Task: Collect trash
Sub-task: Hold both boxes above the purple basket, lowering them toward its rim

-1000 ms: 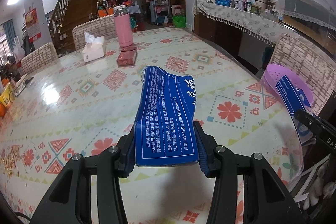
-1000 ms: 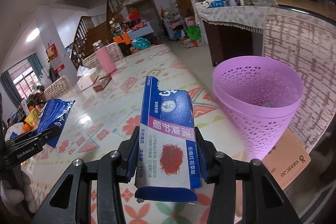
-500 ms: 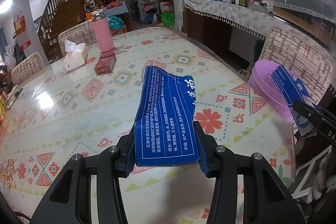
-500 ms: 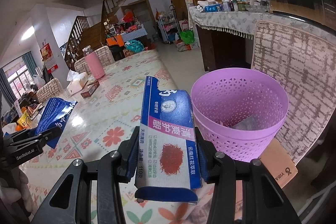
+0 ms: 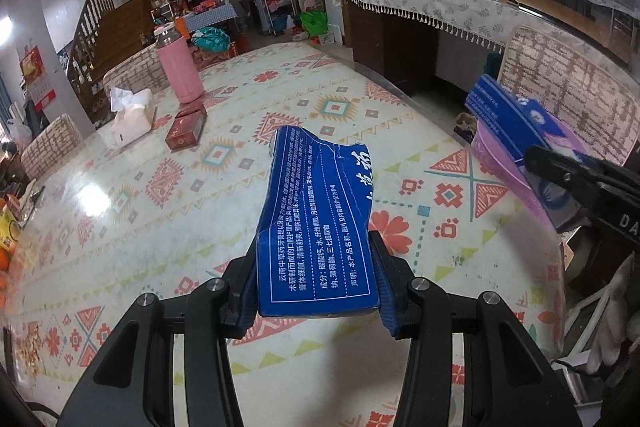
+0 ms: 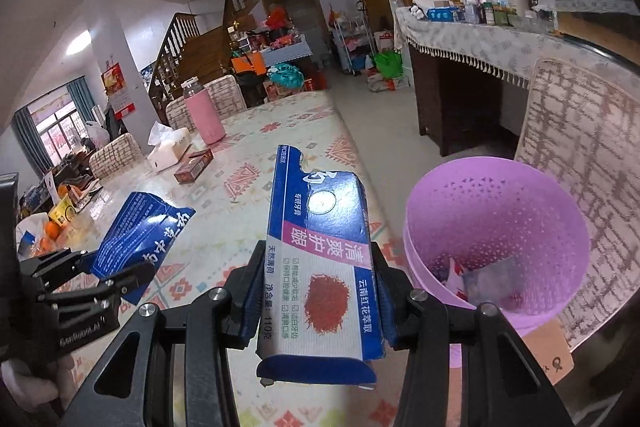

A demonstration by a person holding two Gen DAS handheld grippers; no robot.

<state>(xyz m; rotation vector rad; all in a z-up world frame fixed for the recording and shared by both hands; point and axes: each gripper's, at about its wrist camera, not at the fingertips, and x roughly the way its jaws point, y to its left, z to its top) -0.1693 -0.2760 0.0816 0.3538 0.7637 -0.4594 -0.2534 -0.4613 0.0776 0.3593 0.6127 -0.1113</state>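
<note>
Gripping a blue carton (image 6: 320, 267), the right tool (image 6: 318, 293) hangs seemingly beside the basket (image 6: 496, 227).

Even, soft daylight; glare patches shine on the glossy tablecloth (image 5: 120, 195); fisheye edges bend and darken; far room slightly soft.

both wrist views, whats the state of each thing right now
left gripper: shut on torn blue box
right gripper: shut on toothpaste box, beside the bin
purple bin: upright, some trash inside
pink flask: upright, capped
tissue box: open, tissue sticking out
red box: lying flat
</note>
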